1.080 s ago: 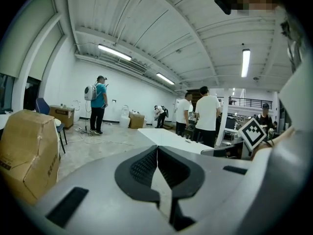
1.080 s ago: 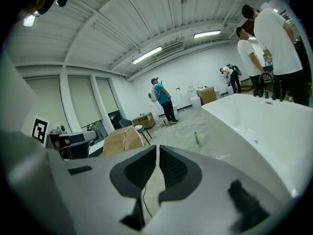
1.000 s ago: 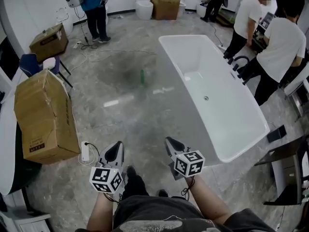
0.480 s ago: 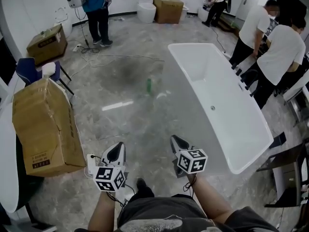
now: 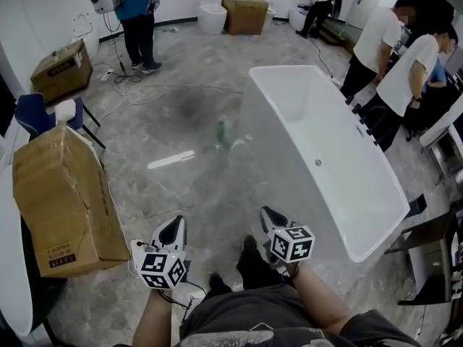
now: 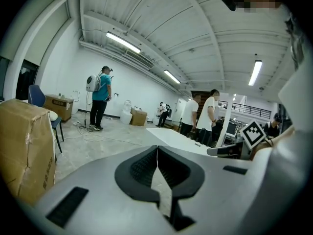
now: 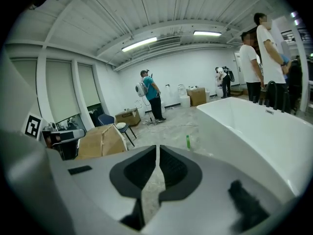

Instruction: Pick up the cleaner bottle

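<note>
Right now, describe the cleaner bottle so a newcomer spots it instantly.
Find the long white bathtub. On the grey floor off its left side, toward the far end, a small bottle stands alone. It is the only green thing there; the cartons are brown and far bigger.

A green cleaner bottle (image 5: 222,130) stood upright on the glossy grey floor (image 5: 181,194), near a white bathtub (image 5: 340,186), a large cardboard box (image 5: 65,194) and loose cables (image 5: 166,87).

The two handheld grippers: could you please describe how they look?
The left gripper and right gripper match: light grey, wedge-shaped shells tapering forward, with black ribbed fingers. Each carries a white cube printed with black square markers. No sleeves cover the forearms.
</note>
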Available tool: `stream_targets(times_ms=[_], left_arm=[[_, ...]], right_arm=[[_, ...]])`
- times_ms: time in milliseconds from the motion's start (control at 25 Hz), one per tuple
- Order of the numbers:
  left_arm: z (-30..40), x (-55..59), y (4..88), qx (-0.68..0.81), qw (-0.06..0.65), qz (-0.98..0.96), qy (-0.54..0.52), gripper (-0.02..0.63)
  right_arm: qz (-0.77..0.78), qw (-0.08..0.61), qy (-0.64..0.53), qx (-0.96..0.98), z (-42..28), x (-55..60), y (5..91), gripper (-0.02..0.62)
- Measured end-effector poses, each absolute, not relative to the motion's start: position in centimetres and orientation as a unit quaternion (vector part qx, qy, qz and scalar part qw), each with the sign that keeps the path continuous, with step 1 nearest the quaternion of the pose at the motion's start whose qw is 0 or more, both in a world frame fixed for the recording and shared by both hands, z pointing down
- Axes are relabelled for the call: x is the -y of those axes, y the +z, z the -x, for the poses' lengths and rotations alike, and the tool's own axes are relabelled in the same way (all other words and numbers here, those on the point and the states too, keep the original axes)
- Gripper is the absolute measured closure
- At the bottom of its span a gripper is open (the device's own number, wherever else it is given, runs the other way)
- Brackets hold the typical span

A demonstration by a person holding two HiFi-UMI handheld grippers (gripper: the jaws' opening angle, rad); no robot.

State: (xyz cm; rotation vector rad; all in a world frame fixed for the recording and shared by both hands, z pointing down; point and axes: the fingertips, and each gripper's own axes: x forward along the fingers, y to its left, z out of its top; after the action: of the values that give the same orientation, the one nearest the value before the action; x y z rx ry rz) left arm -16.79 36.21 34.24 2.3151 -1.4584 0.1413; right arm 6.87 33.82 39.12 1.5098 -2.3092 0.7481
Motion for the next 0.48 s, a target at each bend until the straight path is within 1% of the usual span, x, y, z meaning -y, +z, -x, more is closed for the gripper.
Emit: stream_targets(times_ms=[240, 480], left_arm=[[16.5, -32.2, 34.6, 0.522, 0.199, -0.828, 0.043, 0.591], [15.7, -25.8, 35.2, 0.549, 0.200, -0.810, 0.056, 0.591]], right_arm=[[-0.516, 0.130, 0.271, 0.802, -6.8, -28.8, 40.5, 0.560], [-0.492, 0.126, 0.282, 0.814, -6.9, -20.7, 42.0, 0.560]])
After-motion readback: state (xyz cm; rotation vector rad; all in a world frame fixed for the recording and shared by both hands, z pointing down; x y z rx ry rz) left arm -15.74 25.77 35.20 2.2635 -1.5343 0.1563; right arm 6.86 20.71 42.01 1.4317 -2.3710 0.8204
